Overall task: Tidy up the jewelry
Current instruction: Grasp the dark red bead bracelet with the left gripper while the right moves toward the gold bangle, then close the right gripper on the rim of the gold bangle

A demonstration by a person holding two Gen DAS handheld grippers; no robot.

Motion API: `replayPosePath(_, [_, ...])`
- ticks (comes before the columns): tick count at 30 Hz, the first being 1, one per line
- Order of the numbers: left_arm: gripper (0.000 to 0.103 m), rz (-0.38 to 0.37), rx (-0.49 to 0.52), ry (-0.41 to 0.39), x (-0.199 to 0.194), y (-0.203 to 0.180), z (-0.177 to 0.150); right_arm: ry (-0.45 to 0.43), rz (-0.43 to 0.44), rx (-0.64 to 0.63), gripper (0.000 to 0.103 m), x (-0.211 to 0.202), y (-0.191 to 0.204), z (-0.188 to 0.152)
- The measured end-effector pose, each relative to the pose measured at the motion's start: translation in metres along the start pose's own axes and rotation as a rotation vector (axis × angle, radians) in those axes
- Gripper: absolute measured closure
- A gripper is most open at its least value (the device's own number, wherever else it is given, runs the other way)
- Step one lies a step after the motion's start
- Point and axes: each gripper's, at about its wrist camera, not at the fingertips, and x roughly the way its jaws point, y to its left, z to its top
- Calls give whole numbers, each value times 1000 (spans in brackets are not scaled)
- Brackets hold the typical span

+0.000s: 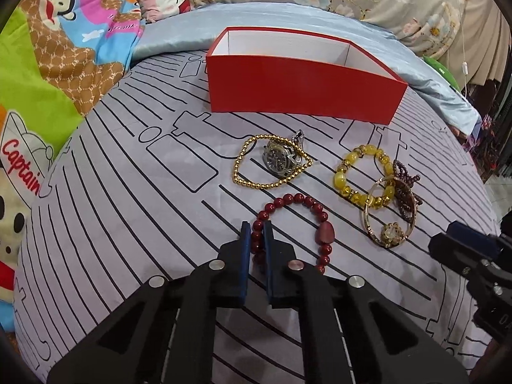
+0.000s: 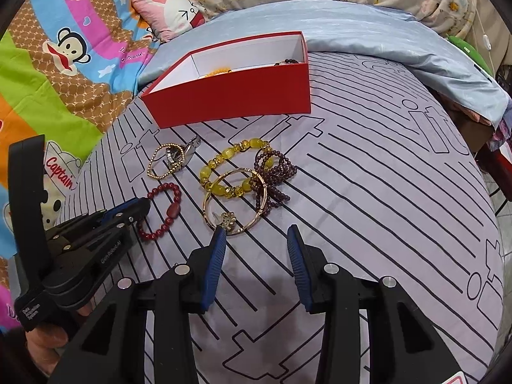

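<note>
Left gripper (image 1: 256, 225) clamped on red bead bracelet (image 1: 320, 211) on bed (image 1: 128, 224); right gripper (image 2: 256, 233) half open beside gold bangle (image 2: 236, 198).

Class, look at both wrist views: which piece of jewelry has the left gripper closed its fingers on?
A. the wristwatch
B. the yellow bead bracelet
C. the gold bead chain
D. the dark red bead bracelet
D: the left gripper pinches the dark red bead bracelet between its blue pads.
</note>
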Motion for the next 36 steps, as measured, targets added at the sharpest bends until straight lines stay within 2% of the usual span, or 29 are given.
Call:
replayPosePath(7, [95,7,-3,-17,0,1,-2,32,8,-11,61,20,10,1])
replayPosePath(12, [95,8,2,-31,1,1,-3,27,-5,-23,45,29,19,1])
replayPosePath(13, [95,8,2,-33,1,1,-3,24,-9,-25,44,30,20,2])
replayPosePath(26, [95,-3,0,-42,4,4,0,1,-100,-61,40,51,43,17])
replayPosePath(29, [95,-7,-2,-42,4,4,1,-6,-137,-76,46,52,45,18])
replayPosePath(36, [95,-26,-23,-30,3,7,2,-8,-103,-53,47,47,38,18])
